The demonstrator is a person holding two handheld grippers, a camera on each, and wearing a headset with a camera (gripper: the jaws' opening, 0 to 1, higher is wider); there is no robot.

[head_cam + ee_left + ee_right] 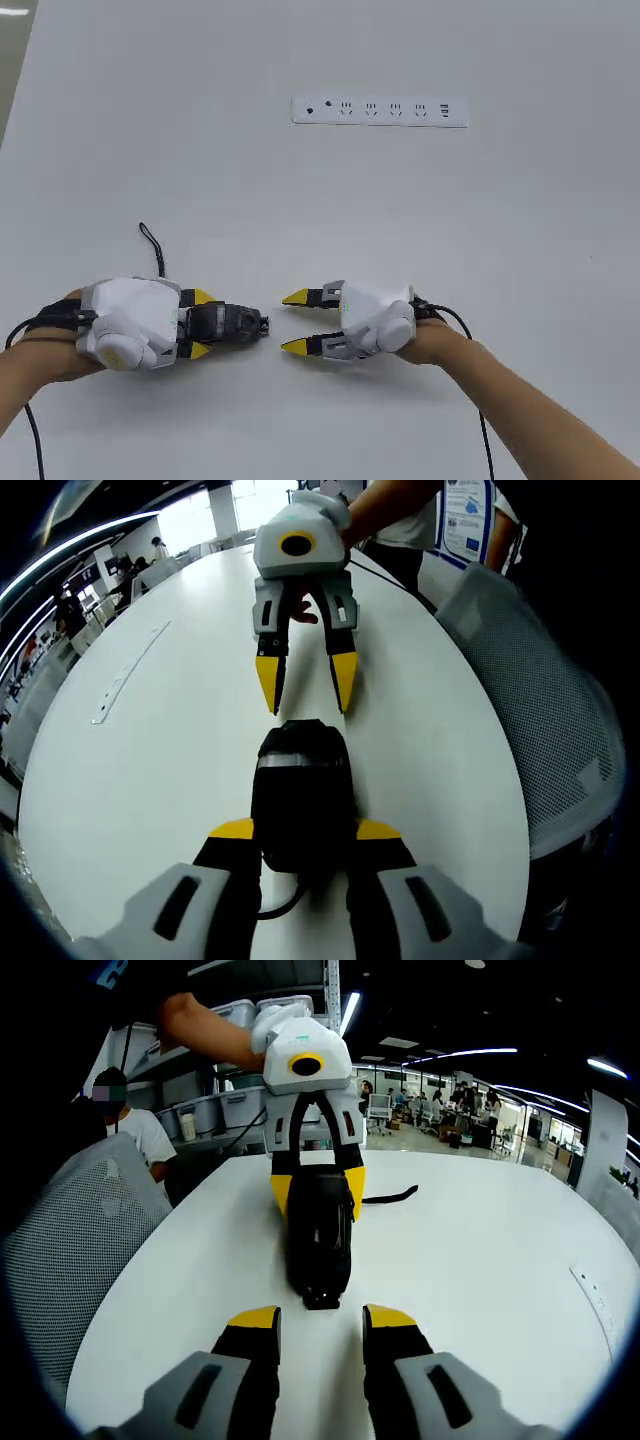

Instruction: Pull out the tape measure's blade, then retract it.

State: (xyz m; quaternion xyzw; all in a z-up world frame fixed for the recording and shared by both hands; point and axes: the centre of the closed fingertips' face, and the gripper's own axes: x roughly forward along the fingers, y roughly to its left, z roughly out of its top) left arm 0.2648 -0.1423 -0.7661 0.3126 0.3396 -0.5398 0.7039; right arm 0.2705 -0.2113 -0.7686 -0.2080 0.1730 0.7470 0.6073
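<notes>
no legible text. wall posters [465, 520] at 1 o'clock in left gripper view: print too blurred.

Open-plan office or lab: a white counter [480, 220] is carrying a power strip [380, 110], a mesh chair [70, 1240] is standing alongside, shelves [215, 1060] are holding plastic bins [240, 1012], strip lights [470, 1053] are glowing overhead, people [460, 1095] are showing among distant desks.

Bright, even overhead light; soft shadows; fisheye-warped edges.

The left claw [200, 323] clamps the tape measure [228, 322], while the right claw [295, 322] faces it nearby, jaws spread.
</notes>
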